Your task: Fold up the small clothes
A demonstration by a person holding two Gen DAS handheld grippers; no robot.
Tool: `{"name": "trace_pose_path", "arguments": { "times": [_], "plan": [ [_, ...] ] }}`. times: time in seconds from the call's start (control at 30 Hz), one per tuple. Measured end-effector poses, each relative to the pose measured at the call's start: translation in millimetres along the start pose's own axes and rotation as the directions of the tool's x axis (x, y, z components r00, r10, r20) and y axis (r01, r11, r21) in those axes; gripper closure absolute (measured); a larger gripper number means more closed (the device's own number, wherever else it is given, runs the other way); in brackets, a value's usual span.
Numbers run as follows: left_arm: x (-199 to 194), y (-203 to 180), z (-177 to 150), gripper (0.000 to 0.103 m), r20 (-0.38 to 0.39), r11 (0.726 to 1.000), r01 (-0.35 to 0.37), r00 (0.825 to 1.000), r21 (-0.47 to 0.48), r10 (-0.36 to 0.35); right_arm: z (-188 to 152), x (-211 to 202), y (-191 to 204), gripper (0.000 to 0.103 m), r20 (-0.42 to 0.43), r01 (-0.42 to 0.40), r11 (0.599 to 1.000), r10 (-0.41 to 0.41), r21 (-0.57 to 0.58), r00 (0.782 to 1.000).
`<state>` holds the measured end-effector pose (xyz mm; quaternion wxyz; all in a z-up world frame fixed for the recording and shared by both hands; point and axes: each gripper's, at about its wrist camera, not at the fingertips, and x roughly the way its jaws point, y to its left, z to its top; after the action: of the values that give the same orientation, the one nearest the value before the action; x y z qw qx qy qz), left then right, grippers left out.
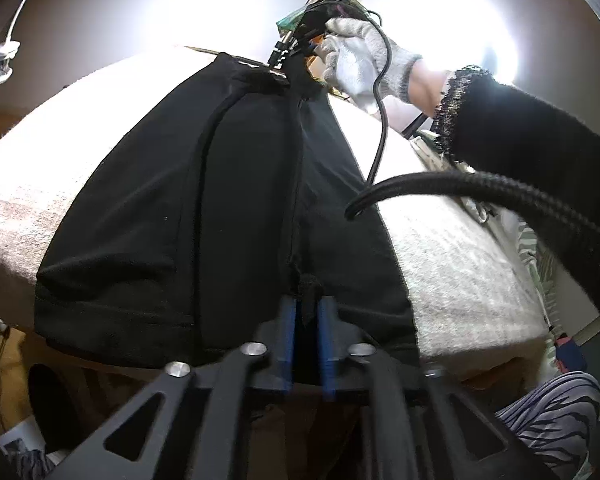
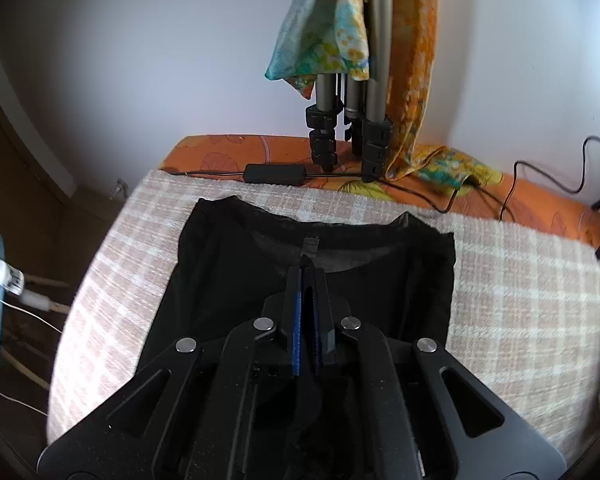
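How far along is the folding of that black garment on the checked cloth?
Done: the black garment lies doubled over on the checked cloth. In hand: left gripper has fabric between parted fingers; right gripper looks nearly closed at the far edge. Left: probably further folds.

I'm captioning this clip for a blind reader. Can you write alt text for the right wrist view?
The right claw hangs nearly closed over a black garment spread flat on a checked cloth. Behind stand tripod legs draped with colourful scarves.
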<state>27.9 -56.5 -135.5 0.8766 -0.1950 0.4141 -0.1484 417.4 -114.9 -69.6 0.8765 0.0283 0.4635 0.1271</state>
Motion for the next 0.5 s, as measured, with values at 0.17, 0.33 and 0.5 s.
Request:
{"name": "trace_pose_path", "arguments": {
  "times": [0.17, 0.33, 0.5],
  "plan": [
    [-16, -9, -1, 0.067, 0.025, 0.997, -0.035, 0.999, 0.072, 0.033, -4, -39, -12, 0.049, 0.052, -0.042, 0.999, 0.041, 0.02, 0.998],
    [-40, -14, -7, 0.066, 0.037, 0.983, -0.073, 0.997, 0.171, 0.067, -16, -115, -34, 0.049, 0.117, -0.094, 0.995, 0.089, 0.038, 0.989],
    [-69, -2, -15, 0.064, 0.048, 0.956, -0.129, 0.992, 0.262, 0.121, -54, -194, -50, 0.049, 0.169, -0.12, 0.992, 0.112, 0.04, 0.979]
  ]
}}
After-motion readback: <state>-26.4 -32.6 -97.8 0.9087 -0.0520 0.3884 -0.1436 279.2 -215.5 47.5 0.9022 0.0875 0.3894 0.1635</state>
